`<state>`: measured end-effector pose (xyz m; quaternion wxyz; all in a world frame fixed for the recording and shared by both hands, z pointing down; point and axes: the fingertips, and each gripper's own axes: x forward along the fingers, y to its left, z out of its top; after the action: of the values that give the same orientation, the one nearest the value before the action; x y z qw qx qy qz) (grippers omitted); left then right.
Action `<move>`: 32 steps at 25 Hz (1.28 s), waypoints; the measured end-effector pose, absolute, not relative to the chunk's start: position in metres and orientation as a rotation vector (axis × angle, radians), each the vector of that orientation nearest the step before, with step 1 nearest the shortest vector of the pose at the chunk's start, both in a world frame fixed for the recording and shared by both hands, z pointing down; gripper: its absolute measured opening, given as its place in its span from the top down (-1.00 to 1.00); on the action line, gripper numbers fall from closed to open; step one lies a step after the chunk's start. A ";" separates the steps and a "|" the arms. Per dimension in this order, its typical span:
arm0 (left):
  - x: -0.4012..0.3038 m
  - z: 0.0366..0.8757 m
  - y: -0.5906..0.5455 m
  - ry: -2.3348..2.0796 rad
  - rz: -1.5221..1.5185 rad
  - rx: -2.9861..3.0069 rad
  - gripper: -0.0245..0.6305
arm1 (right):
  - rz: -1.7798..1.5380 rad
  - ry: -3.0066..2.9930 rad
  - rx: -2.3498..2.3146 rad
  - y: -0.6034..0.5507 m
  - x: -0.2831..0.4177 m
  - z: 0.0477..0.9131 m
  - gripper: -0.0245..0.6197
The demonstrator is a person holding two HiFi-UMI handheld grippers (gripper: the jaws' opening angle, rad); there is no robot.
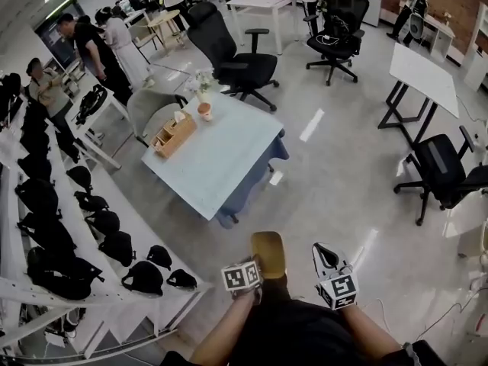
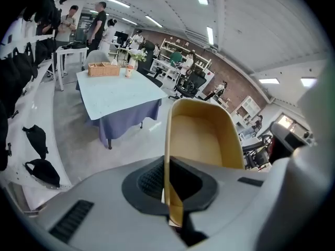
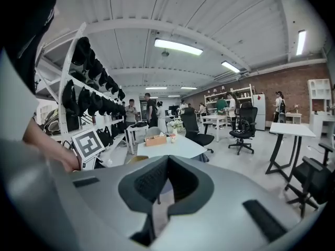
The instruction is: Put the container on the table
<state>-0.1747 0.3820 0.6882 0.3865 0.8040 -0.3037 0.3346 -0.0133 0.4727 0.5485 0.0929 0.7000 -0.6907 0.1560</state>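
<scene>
Table (image 1: 221,158) well ahead; yellow container (image 1: 268,252) in left gripper (image 2: 170,205)

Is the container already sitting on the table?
No, the container is clamped by its wall in the left tongs, with open floor between it and the table.

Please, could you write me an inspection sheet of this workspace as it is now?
Surface: light-blue table, mostly bare, some way ahead of the person.
Job's things: tan container, held in the air, not yet on the table.
Clutter: wooden organiser, orange cup and flowers at the table's far end.
Grippers: left gripper, jaws clamp the container's wall; right gripper, jaws together, empty.
Cables: thin cable on the floor, right.
Surroundings: office chairs, rack of black bags, people.
</scene>
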 end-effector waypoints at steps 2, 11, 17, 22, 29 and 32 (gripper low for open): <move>-0.170 0.691 0.361 -0.769 0.863 2.035 0.90 | 0.477 -2.040 2.071 0.448 -0.006 0.551 0.93; -0.133 0.690 0.256 -0.736 0.868 2.038 0.90 | 0.445 -2.015 2.055 0.342 0.034 0.538 0.93; -0.103 0.688 0.194 -0.697 0.869 2.044 0.90 | 0.413 -1.966 2.095 0.287 0.068 0.522 0.93; -0.087 0.692 0.148 -0.677 0.863 2.042 0.90 | 0.424 -1.922 2.122 0.246 0.084 0.522 0.93; -0.085 0.707 0.096 -0.709 0.824 1.983 0.90 | 0.438 -1.879 2.145 0.189 0.103 0.526 0.93; -0.087 0.714 0.080 -0.717 0.826 1.977 0.90 | 0.457 -1.869 2.132 0.171 0.108 0.530 0.93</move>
<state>-0.0870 0.0795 0.7136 0.4268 0.7913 -0.2871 0.3305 0.1078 0.1707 0.5296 0.1344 0.7358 -0.6447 0.1578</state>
